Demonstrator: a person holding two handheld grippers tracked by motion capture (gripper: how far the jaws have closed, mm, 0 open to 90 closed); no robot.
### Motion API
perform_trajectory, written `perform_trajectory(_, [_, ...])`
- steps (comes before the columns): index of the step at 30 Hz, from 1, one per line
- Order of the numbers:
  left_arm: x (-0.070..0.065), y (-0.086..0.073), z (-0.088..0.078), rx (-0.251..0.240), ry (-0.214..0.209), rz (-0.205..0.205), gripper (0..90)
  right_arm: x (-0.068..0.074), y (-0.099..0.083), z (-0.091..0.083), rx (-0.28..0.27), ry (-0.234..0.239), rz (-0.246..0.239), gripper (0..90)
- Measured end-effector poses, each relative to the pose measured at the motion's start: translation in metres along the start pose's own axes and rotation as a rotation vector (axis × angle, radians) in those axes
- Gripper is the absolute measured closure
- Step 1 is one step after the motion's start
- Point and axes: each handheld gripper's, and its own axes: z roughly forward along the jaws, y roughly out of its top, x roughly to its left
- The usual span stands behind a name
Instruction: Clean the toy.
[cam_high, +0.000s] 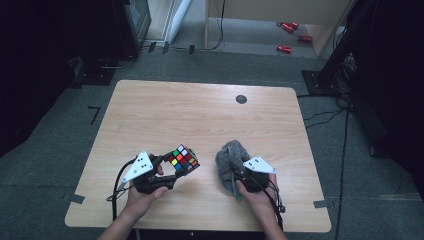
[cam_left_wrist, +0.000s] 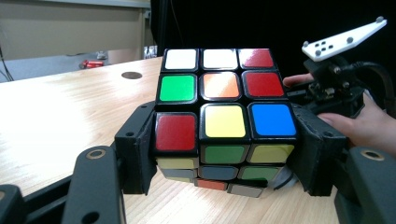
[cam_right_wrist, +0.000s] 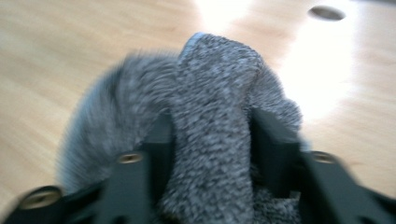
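Left claw (cam_left_wrist: 224, 154) level, pinching cube (cam_left_wrist: 224, 116); right claw (cam_right_wrist: 210, 154) tilted down, astride cloth (cam_right_wrist: 210, 93).

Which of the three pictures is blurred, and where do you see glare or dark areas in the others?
Right gripper view: smeared by motion, the grey cloth soft-edged, bright glare on the table behind it. Left gripper view: sharp, with shine on the cube and a washed-out tabletop at left. High view: evenly lit table, but the room's left and right edges fall into deep shadow.

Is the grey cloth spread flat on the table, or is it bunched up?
Bunched up. The grey cloth rises in a crumpled heap on the table, with a thick fold between the right gripper's jaws.
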Motion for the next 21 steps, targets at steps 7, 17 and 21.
perform_trajectory(7, [0.004, -0.001, 0.001, 0.010, 0.018, -0.035, 34.5, 0.015, 0.011, -0.009, -0.061, 0.029, -0.034, 24.7])
perform_trajectory(17, [-0.009, 0.002, 0.007, 0.024, 0.007, -0.050, 34.5, 0.065, 0.021, -0.025, -0.213, 0.210, -0.146, 16.6])
perform_trajectory(21, [-0.016, 0.002, 0.012, 0.039, -0.009, -0.061, 34.5, 0.081, 0.019, -0.024, -0.227, 0.215, -0.193, 16.2])
